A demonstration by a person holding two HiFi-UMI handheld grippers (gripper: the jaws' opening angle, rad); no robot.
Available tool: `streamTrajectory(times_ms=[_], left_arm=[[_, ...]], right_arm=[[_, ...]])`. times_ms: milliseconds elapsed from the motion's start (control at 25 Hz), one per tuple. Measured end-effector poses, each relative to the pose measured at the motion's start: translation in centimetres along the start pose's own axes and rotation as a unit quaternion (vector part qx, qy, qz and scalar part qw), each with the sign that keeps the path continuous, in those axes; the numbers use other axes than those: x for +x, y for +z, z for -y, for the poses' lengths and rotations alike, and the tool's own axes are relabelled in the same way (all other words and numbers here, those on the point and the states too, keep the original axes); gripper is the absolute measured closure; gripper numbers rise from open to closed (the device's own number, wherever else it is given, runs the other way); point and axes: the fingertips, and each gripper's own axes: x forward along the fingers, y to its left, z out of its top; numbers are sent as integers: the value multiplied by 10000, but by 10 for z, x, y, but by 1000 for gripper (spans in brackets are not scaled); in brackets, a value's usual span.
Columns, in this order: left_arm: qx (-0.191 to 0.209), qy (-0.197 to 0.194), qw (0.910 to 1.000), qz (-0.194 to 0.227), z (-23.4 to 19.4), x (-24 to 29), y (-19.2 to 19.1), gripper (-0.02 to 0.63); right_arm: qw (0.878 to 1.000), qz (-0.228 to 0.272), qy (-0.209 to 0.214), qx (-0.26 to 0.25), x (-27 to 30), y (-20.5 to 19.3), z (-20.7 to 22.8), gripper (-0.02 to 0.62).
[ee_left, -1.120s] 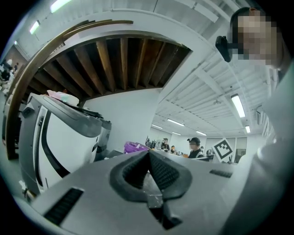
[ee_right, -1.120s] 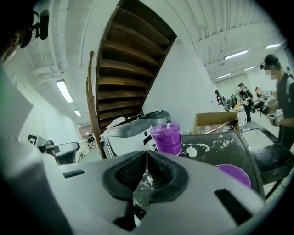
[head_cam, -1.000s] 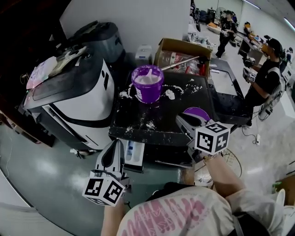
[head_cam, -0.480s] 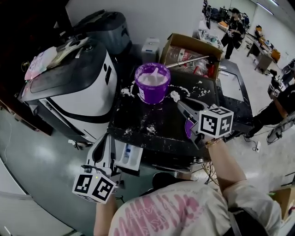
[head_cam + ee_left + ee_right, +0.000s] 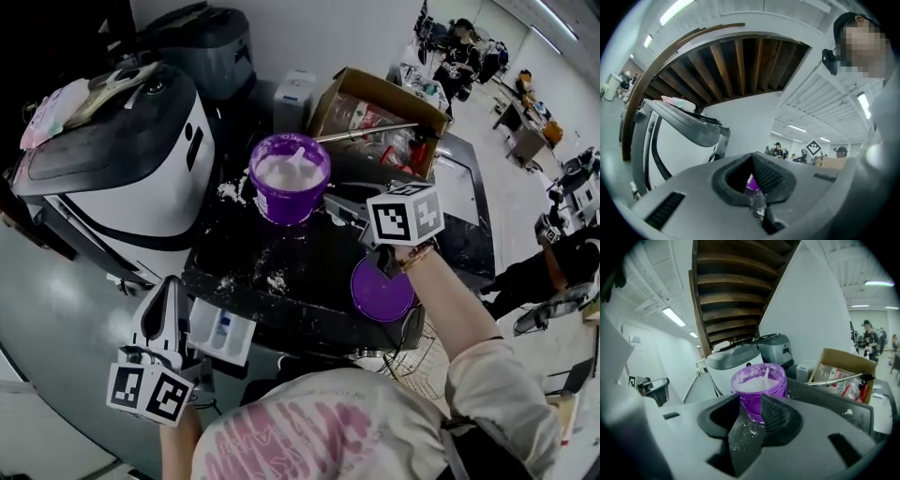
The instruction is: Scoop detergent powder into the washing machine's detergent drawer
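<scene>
My right arm reaches forward over the black table [image 5: 281, 253], wrist level, with the right hand-held gripper [image 5: 339, 208] pointing at the purple detergent tub [image 5: 289, 178] and stopping just short of its side. Its jaws are opening; the right gripper view shows bare pads and only the tub [image 5: 758, 385] beyond them. The tub stands upright, full of white powder, and a white scoop [image 5: 298, 161] is stuck into it. Spilled powder [image 5: 274, 279] dusts the table around it, and the tub's purple lid [image 5: 382, 289] lies flat near the front edge, under my right wrist. My left arm hangs low beside the washing machine [image 5: 122, 178], the left hand-held gripper [image 5: 172, 289] angled upward with its jaw tips drawn together on nothing. Just beside it, the detergent drawer [image 5: 223, 328] stands pulled out below the table's front edge.
</scene>
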Motion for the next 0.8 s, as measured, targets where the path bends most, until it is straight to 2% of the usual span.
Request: streamTrajectory(times_ms=[320,600,680,800], left_arm=[[-36,437,9990,-101,-24,-16,-5,603],[-105,663,9976,-139,-39,-26,-11,603],[-104,692,9974,-143,-41,-28,-12,603],[-102,754,9970,-135,-46,-31,-11,603]], right_arm=[[9942,-959,102,-466,35,10,13,433],[9724,-2026,198,-1144,38,7,14,431],[9664,-2203,298,-1291,35,6,10,430],[9651,-2193,439,-1360,33,13,4,430]])
